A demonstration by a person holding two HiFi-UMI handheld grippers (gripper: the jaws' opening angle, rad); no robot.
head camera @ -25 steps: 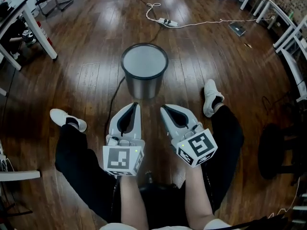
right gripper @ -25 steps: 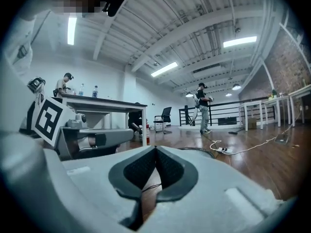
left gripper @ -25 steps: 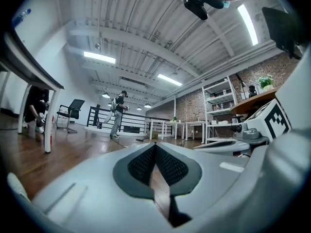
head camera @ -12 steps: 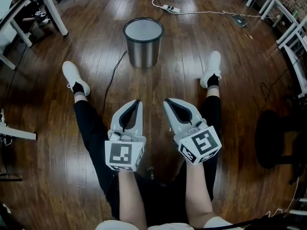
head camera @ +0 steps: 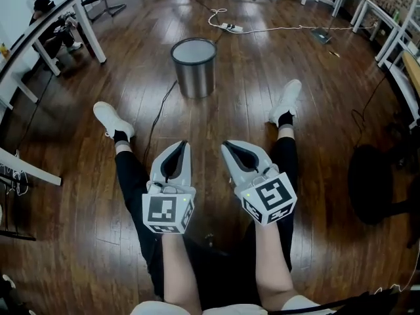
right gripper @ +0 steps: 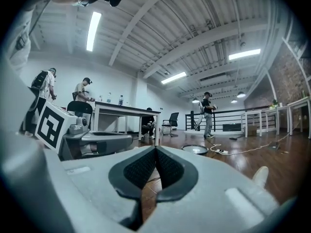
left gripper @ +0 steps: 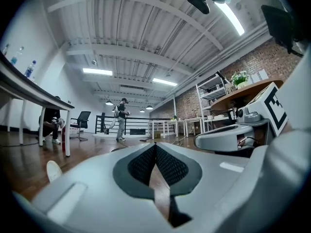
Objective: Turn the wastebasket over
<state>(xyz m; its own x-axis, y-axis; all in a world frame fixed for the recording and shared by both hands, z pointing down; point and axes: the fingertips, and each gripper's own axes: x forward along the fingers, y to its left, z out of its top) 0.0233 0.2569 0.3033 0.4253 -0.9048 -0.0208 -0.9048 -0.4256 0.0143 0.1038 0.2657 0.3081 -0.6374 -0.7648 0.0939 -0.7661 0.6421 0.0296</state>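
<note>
1. Wastebasket (head camera: 194, 67) stands upright, mouth up, on the wooden floor (head camera: 262, 64), at twelve o'clock from both grippers and well apart from them
2. Left gripper (head camera: 182, 143): jaws closed, nothing held
3. Right gripper (head camera: 226, 144), at the left one's three o'clock: jaws closed, nothing held

Side by side, pointing level: left tongs (head camera: 183, 144), right tongs (head camera: 225, 145); jaws together, empty; forearms (head camera: 176, 268) stretched forward.

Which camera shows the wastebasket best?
The head view: the whole wastebasket stands upright, open end up, with nothing in front of it. The right gripper view catches only its rim, low and far off. In the left gripper view I cannot make it out.
</note>
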